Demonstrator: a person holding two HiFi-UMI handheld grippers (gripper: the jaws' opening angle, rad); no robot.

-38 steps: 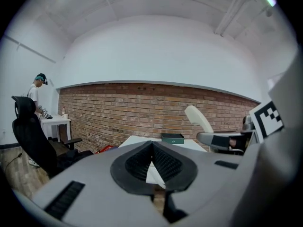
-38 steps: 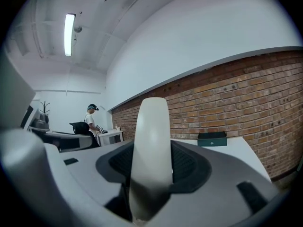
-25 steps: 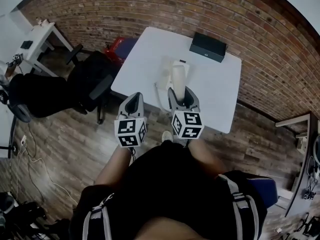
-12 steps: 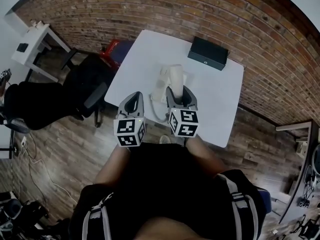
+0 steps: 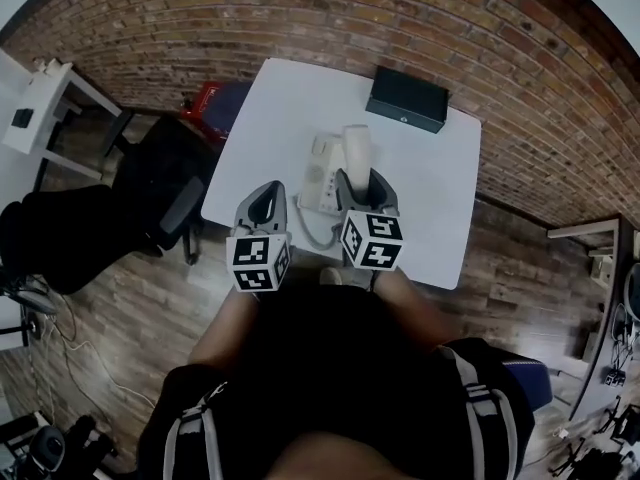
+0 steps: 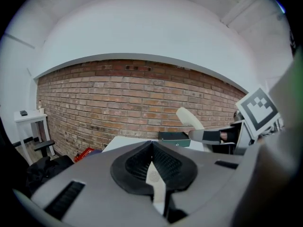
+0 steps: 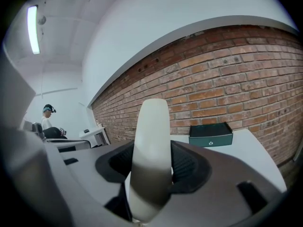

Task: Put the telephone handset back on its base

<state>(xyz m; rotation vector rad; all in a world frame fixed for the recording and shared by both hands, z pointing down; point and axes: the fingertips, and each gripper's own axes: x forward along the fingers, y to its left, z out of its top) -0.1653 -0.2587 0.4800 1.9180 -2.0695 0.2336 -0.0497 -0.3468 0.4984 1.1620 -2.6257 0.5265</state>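
Observation:
A cream telephone handset [image 5: 357, 151] stands up out of my right gripper [image 5: 364, 190], which is shut on its lower part. It hangs over the right edge of the cream telephone base [image 5: 320, 173] on the white table [image 5: 440, 188]. A curly cord [image 5: 312, 230] runs off the base toward the table's near edge. In the right gripper view the handset [image 7: 151, 145] fills the gap between the dark pads. My left gripper [image 5: 265, 206] is shut and holds nothing, hovering over the table's near left edge, beside the base. From the left gripper view the handset [image 6: 190, 120] shows to the right.
A black box [image 5: 407, 99] lies at the table's far right corner, in front of the brick wall [image 5: 300, 18]. A black office chair [image 5: 160, 173] and a red crate [image 5: 205, 98] stand left of the table. Far left, a person [image 7: 47, 122] sits by a white desk.
The head view has swung a little, so table and base sit slightly lower and further left. My right gripper still holds the handset upright by the base. The left gripper has barely moved.

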